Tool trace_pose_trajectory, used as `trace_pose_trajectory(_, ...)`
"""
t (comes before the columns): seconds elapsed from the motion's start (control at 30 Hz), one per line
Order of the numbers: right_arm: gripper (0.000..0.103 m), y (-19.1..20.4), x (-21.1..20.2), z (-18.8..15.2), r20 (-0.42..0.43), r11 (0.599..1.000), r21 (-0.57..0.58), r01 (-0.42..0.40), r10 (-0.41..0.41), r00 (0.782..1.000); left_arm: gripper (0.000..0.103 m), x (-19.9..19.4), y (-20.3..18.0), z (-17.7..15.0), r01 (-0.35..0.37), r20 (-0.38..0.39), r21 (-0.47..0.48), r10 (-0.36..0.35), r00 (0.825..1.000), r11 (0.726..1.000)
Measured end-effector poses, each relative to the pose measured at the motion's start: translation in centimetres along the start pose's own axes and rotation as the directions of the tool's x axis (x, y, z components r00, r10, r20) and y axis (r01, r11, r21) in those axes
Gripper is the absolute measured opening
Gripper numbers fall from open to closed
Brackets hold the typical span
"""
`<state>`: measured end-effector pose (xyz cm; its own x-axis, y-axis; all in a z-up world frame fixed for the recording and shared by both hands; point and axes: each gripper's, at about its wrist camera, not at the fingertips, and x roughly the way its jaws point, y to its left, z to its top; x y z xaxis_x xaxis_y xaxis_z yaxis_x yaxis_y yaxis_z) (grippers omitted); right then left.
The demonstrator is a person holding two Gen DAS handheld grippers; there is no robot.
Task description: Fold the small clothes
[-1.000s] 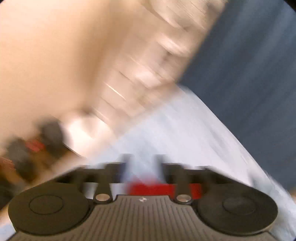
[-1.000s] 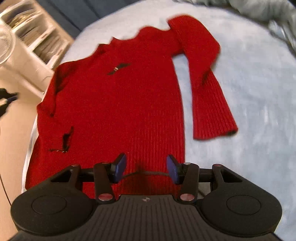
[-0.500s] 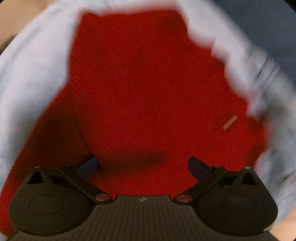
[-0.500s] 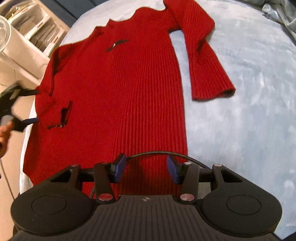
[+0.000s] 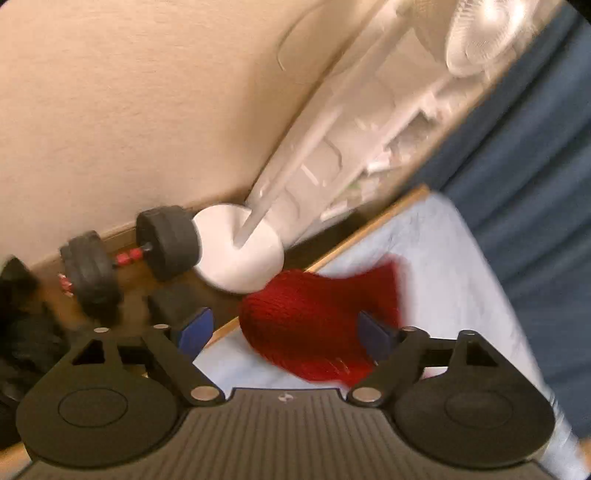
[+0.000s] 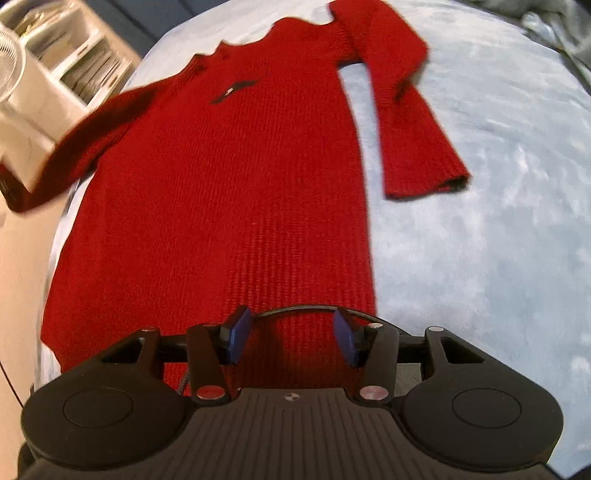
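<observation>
A red knit sweater (image 6: 221,177) lies flat on a pale blue blanket (image 6: 480,240), neck at the far end. Its right sleeve (image 6: 413,122) lies bent on the blanket. Its left sleeve (image 6: 85,147) stretches off the bed's left edge, blurred. My right gripper (image 6: 291,336) is open and empty over the sweater's hem. In the left wrist view my left gripper (image 5: 284,332) is open wide, with a bunched red part of the sweater (image 5: 314,321) between and beyond its blue pads, at the bed's edge.
Beside the bed stand a white fan (image 5: 240,251) on a round base, black dumbbells (image 5: 125,258) on the floor, and a white shelf (image 5: 369,140). A dark blue curtain (image 5: 535,166) hangs behind. Grey cloth (image 6: 554,22) lies at the blanket's far right.
My left gripper has swung from over the sweater's body to the bed's left edge. The left sleeve, folded on the body before, now stretches out leftward. My right gripper stays open over the hem.
</observation>
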<state>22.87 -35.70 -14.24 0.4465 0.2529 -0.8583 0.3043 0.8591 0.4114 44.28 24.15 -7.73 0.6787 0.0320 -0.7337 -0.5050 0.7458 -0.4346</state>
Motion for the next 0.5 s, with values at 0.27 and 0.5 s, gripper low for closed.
trace_pose_trajectory(0.27,0.052,-0.1,-10.9,-3.7,0.223,0.99,-0.109,0.087,-0.061,0.973,0.09,-2.0,4.5,-16.1,0.104,-0.356,0.349,0.029,0.934,0.931)
trace_pose_trajectory(0.5,0.081,2.7,-17.4,-7.1,0.268,0.921,-0.371,0.117,-0.015,0.963,0.09,-7.1,6.0,-26.9,0.139,-0.301,0.708,0.117,0.946,0.693)
